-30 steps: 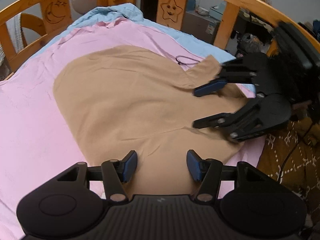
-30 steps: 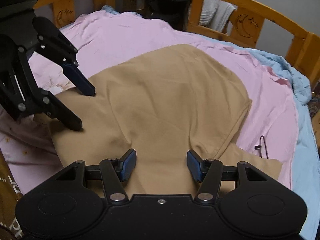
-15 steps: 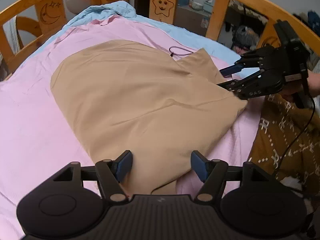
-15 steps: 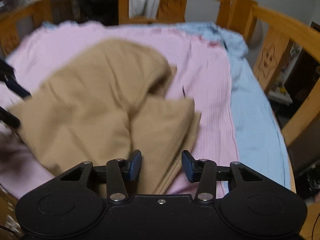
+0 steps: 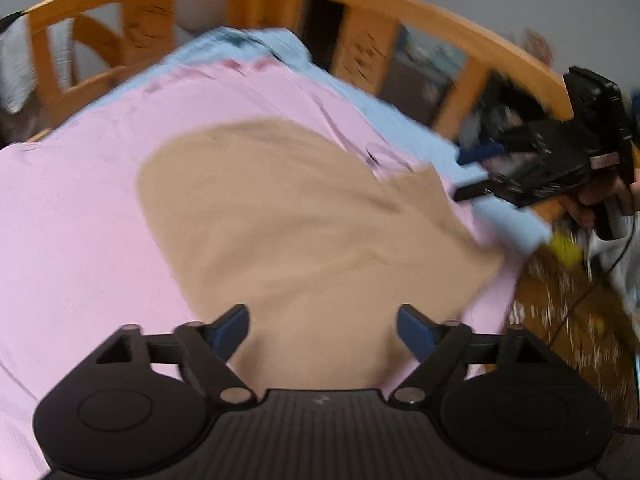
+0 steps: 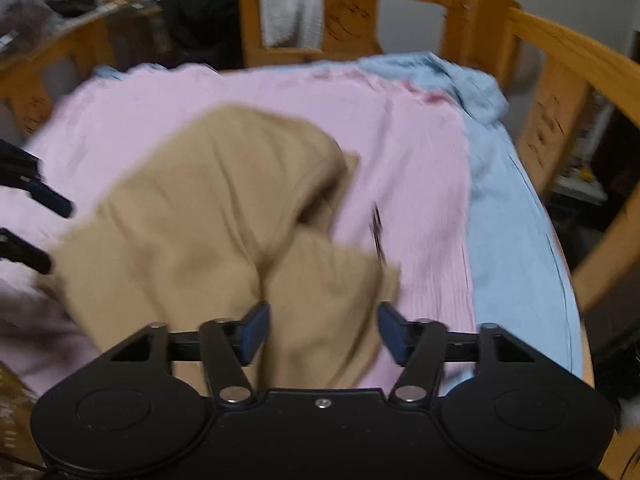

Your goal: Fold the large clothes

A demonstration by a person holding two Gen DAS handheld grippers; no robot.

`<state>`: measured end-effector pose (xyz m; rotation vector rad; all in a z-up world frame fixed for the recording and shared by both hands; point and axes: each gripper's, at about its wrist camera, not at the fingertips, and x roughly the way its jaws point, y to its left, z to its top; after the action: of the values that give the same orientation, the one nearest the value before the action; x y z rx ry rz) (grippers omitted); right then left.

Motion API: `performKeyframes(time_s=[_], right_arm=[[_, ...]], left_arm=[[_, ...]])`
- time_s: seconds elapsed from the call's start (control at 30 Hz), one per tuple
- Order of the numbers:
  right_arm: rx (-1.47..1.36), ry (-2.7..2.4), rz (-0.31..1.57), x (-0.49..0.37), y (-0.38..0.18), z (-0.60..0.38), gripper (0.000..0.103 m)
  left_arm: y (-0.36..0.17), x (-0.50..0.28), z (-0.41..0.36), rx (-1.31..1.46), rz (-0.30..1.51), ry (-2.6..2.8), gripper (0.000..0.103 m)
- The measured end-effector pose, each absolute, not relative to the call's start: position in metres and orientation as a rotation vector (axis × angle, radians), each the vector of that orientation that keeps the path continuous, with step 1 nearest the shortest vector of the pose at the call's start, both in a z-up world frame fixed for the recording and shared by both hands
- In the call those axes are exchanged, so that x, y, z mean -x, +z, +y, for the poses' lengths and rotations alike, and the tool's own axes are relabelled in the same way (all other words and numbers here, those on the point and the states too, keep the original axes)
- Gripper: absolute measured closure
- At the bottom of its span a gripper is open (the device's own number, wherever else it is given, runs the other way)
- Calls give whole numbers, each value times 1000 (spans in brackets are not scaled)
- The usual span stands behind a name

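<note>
A large tan garment [image 5: 304, 224] lies spread on a pink sheet [image 5: 72, 216] on the bed. It also shows in the right wrist view [image 6: 208, 216], with a sleeve part lying toward the near right [image 6: 332, 280]. My left gripper [image 5: 323, 330] is open and empty above the garment's near edge. My right gripper [image 6: 320, 330] is open and empty above the sleeve part; in the left wrist view it [image 5: 472, 174] hovers open at the garment's far right corner. Both views are motion-blurred.
A wooden bed rail [image 5: 400, 4] rings the bed in both views [image 6: 560, 36]. A light blue sheet [image 6: 512, 208] lies beyond the pink one. A brown patterned blanket [image 5: 560, 320] lies at the right edge. A thin dark cord [image 6: 378, 232] lies on the pink sheet.
Both grippers have pulled back from the garment, and the left one's jaws have opened wider. The right gripper has swung off the cloth to its far right corner. The garment lies released on the sheet.
</note>
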<state>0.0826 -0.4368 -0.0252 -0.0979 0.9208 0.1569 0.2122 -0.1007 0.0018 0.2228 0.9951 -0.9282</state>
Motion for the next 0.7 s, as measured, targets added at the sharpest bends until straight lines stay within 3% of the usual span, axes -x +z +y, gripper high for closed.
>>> performKeyframes(time_s=[0.07, 0.23, 0.7], right_arm=[[58, 246, 977, -106, -4, -439, 19], [-79, 338, 1131, -180, 10, -435, 7], [-466, 381, 1227, -251, -106, -457, 0]], left_arm=[[3, -225, -92, -188, 991, -870, 10], [-13, -256, -80, -74, 1094, -758, 4], [-52, -254, -79, 25, 1301, -795, 2]])
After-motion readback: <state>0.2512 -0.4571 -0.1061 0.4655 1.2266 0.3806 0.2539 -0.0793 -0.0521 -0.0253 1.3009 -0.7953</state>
